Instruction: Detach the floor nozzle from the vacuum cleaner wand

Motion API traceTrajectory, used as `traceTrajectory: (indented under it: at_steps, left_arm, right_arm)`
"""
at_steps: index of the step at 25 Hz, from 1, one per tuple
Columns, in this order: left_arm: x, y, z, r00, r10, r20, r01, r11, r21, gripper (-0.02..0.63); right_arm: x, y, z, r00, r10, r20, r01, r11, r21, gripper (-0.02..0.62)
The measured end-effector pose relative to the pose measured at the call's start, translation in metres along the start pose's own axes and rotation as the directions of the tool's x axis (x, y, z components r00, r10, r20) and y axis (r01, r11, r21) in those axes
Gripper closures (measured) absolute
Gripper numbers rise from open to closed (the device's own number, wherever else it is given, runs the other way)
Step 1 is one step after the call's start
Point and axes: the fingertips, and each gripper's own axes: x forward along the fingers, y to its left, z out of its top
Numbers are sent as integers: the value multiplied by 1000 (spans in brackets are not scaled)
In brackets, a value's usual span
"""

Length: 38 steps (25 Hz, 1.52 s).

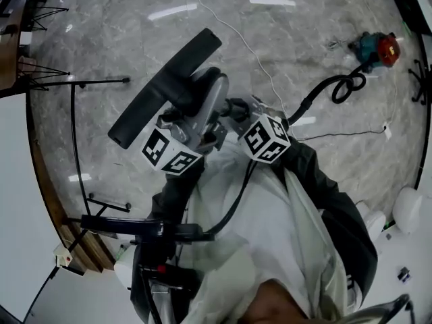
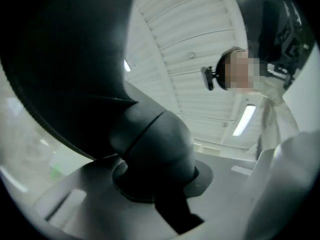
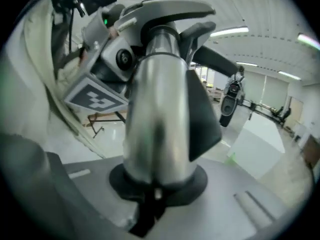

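Note:
In the head view the black floor nozzle (image 1: 165,86) is held up off the marble floor, slanting from lower left to upper right. My left gripper (image 1: 192,121) is shut on the nozzle's black elbow neck (image 2: 152,151), and the dark nozzle head (image 2: 65,59) fills the upper left of the left gripper view. My right gripper (image 1: 233,113) is shut on the silver wand tube (image 3: 157,124), which stands between its jaws. The left gripper's body and marker cube (image 3: 95,96) show just beyond the tube in the right gripper view. The joint between wand and nozzle is hidden.
A teal and red vacuum canister (image 1: 376,48) lies on the floor at the upper right, its black hose (image 1: 341,86) curling toward me. A white cable (image 1: 250,46) crosses the floor. Thin black stand legs (image 1: 81,83) are at the left, by a white partition (image 1: 17,181).

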Motion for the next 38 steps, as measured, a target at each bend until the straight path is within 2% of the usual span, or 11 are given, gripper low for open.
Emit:
traceTrajectory:
  at_steps: [3, 6, 9, 13, 17, 20, 23, 27, 32, 35, 38]
  left_arm:
    - [-12, -63, 2, 903, -430, 3, 430, 903, 12, 532]
    - [-21, -85, 4, 798, -602, 22, 602, 798, -16, 529]
    - [-13, -70, 7, 855, -518, 37, 518, 855, -14, 529]
    - [4, -8, 2, 996, -88, -4, 88, 996, -16, 529]
    - [-7, 28, -1, 987, 160, -15, -161, 986, -52, 529]
    - [-13, -14, 2, 990, -139, 3, 139, 990, -8, 531]
    - [-20, -65, 1, 882, -470, 4, 470, 882, 21, 529]
    - [-23, -85, 5, 780, -625, 42, 626, 779, -32, 529]
    - [-9, -68, 9, 889, -458, 27, 458, 889, -16, 531]
    - [6, -32, 7, 988, -154, -7, 154, 988, -15, 531]
    - [10, -17, 3, 1000, -12, -22, 12, 1000, -4, 531]
  right_arm:
    - [-22, 38, 6, 954, 297, 49, -295, 954, -48, 549]
    - [-35, 56, 12, 881, 465, 90, -463, 885, -40, 549]
    - [-29, 50, 13, 922, 376, 96, -379, 925, 16, 551]
    - [-4, 8, 5, 999, 35, 19, -37, 996, 82, 551]
    - [10, -1, 0, 996, -75, -47, 78, 994, 72, 549]
    - [3, 13, 2, 1000, -1, -3, 1, 1000, 10, 549]
    - [-21, 48, 0, 954, 298, 29, -296, 953, -60, 549]
    - [-47, 69, 8, 854, 518, 54, -518, 855, -22, 548]
    - [-25, 33, 11, 993, 93, 67, -97, 993, 62, 549]
    - [-19, 5, 9, 993, -114, 26, 111, 990, 89, 549]
    - [-17, -4, 6, 985, -169, 16, 168, 983, 77, 549]
